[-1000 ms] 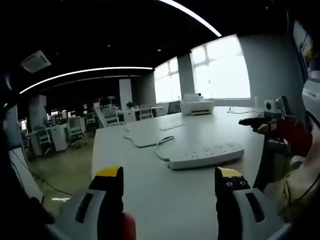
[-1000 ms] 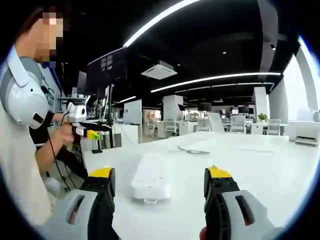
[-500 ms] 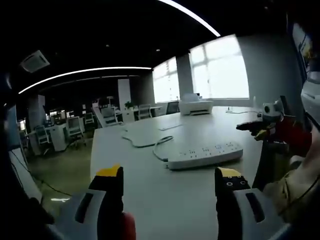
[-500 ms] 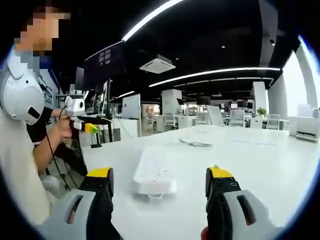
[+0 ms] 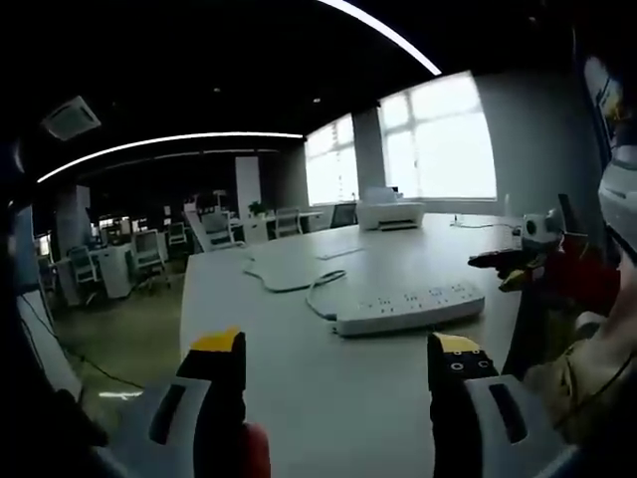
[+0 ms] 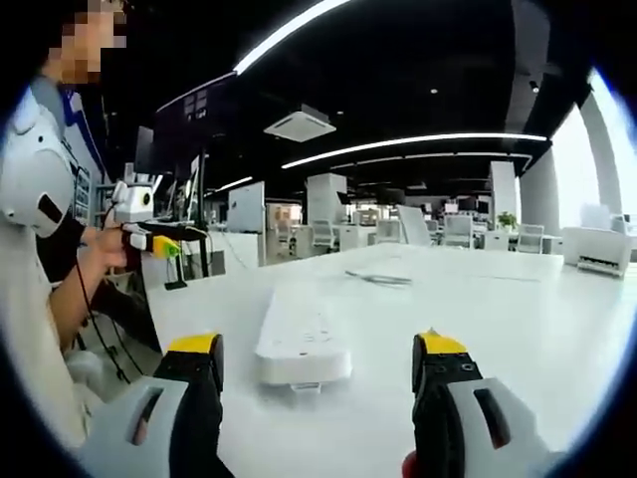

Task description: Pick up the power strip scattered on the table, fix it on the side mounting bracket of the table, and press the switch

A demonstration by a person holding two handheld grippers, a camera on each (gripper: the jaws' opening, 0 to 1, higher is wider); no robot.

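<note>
A white power strip (image 5: pixel 410 309) lies flat on the white table (image 5: pixel 299 378), its white cable (image 5: pixel 289 279) curling away toward the far side. In the right gripper view the same power strip (image 6: pixel 299 339) points end-on just ahead of the jaws. My left gripper (image 5: pixel 338 349) is open with yellow-tipped fingers, low over the table, short of the strip. My right gripper (image 6: pixel 317 351) is open too, its jaws on either side of the strip's near end without touching it. The right gripper (image 5: pixel 508 261) comes in from the right in the left gripper view. The left gripper (image 6: pixel 149 239) shows at the left, held by a hand.
A white printer (image 5: pixel 390 211) stands on the table's far end by the windows. The person (image 6: pixel 40 259) stands at the table's left edge in the right gripper view. Office desks and chairs (image 5: pixel 129 261) fill the room beyond. A black stand (image 6: pixel 177 269) rises near the table corner.
The right gripper view has come closer to the power strip, which now looms larger between its jaws. The left gripper view has hardly shifted.
</note>
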